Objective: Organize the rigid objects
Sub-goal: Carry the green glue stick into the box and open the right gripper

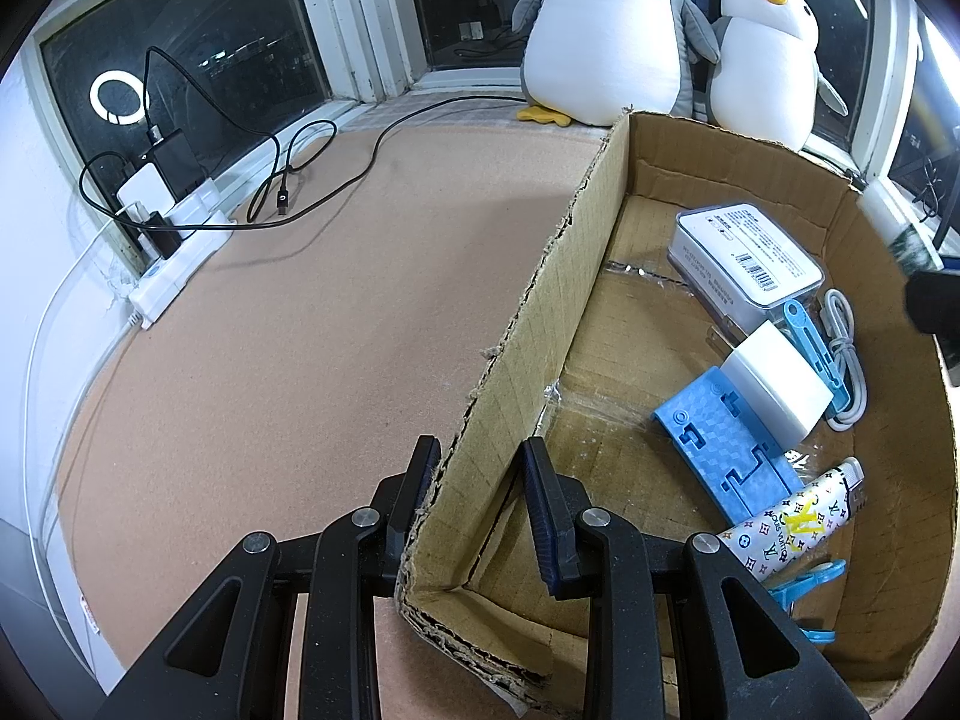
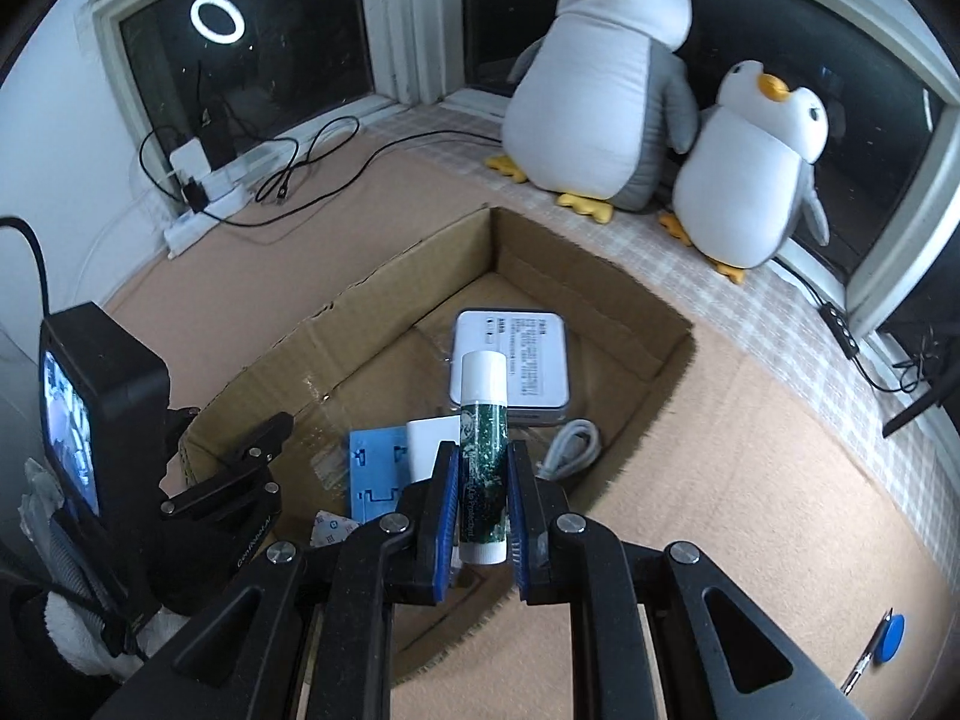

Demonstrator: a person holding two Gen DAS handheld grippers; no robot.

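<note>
The lighter (image 1: 792,525) beside the blue stand (image 1: 729,441) bears "LV" monograms; the white case's (image 1: 747,255) label print is too small to read.

Cardboard box (image 2: 630,324) sits on the mat, two plush penguins (image 2: 606,90) behind it by the window. In the box: cased charger box (image 1: 747,258) at the back, phone stand (image 1: 720,450) in front of it with a wall adapter (image 1: 774,390) on top, coiled cable (image 1: 846,354) to their right, lighter (image 1: 792,522) nearest. Power strip (image 1: 180,258) far left by the wall. Left gripper (image 1: 480,480) straddles the box's left wall; right gripper (image 2: 483,498) holds a lip balm (image 2: 483,450) over the box.
</note>
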